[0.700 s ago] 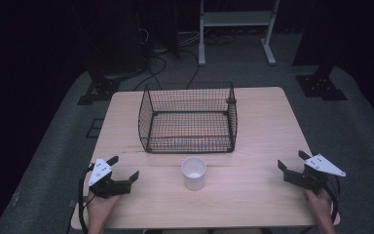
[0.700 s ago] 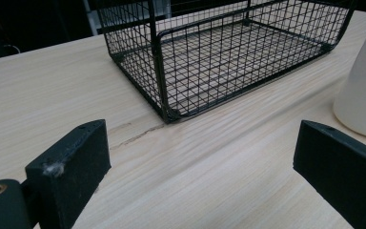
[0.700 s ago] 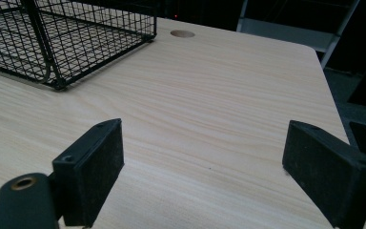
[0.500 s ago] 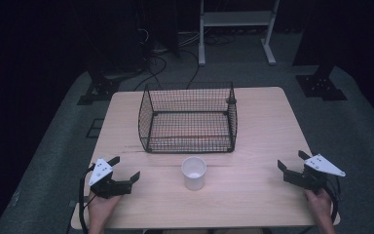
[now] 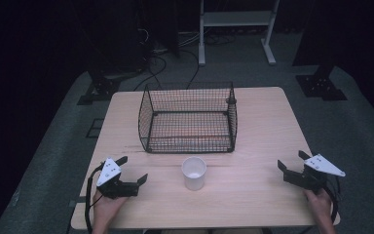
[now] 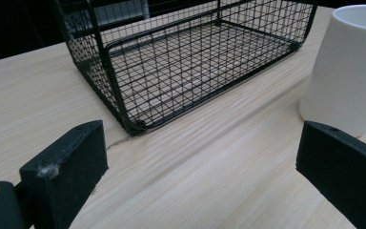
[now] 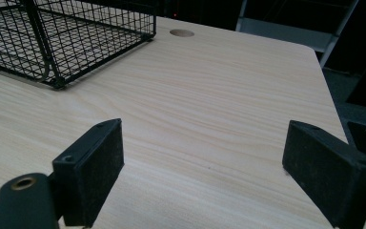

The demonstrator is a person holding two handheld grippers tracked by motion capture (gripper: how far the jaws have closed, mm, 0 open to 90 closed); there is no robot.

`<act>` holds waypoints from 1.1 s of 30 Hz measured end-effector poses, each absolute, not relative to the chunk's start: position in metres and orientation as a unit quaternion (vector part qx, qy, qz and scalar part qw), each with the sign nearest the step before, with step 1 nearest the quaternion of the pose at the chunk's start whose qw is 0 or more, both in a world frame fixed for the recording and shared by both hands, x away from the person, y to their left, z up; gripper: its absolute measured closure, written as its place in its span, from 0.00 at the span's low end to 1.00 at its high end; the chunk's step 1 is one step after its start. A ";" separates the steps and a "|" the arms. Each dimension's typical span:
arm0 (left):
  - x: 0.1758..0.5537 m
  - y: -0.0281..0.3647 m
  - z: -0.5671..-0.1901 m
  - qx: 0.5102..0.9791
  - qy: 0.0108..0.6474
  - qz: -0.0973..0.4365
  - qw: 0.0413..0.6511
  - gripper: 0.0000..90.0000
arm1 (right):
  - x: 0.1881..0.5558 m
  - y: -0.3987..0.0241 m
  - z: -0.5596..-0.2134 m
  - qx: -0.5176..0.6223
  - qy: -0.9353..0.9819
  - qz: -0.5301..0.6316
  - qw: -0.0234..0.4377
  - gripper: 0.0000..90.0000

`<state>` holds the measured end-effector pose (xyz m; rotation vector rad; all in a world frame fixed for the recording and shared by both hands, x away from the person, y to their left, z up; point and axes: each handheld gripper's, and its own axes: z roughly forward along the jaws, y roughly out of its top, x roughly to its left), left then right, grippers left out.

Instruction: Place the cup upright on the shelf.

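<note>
A black wire basket [image 5: 188, 118] stands empty on the far half of the wooden table [image 5: 263, 122]. A white cup [image 5: 194, 172] stands upright just in front of it. My left gripper [image 5: 132, 171] rests open near the front left, a hand's width left of the cup. In the left gripper view the basket [image 6: 181, 62] lies ahead and the cup [image 6: 350, 67] is at the right, beyond the right jaw. My right gripper [image 5: 291, 162] sits open at the front right with nothing between its jaws. The right gripper view shows the basket's corner [image 7: 66, 38] at the upper left.
A round hole [image 7: 181, 33] marks the tabletop past the basket. Beyond the table stand a white-legged frame [image 5: 236, 29], dark stands and loose cables [image 5: 160, 53] on a grey floor. Bare wood lies between the cup and the right gripper.
</note>
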<state>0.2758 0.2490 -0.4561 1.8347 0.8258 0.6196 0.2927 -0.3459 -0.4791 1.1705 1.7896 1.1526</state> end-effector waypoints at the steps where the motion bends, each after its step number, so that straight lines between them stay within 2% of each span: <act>1: 0.276 0.248 -0.455 0.758 0.339 0.256 0.495 0.03 | 0.293 -0.346 -0.479 0.452 0.691 0.444 0.349 0.14; 21: 0.281 0.215 -0.446 0.796 0.287 0.227 0.483 0.03 | 0.294 -0.346 -0.479 0.454 0.691 0.444 0.344 0.15; 33: 0.276 0.208 -0.441 0.798 0.270 0.216 0.494 0.03 | 0.294 -0.346 -0.479 0.454 0.692 0.444 0.345 0.15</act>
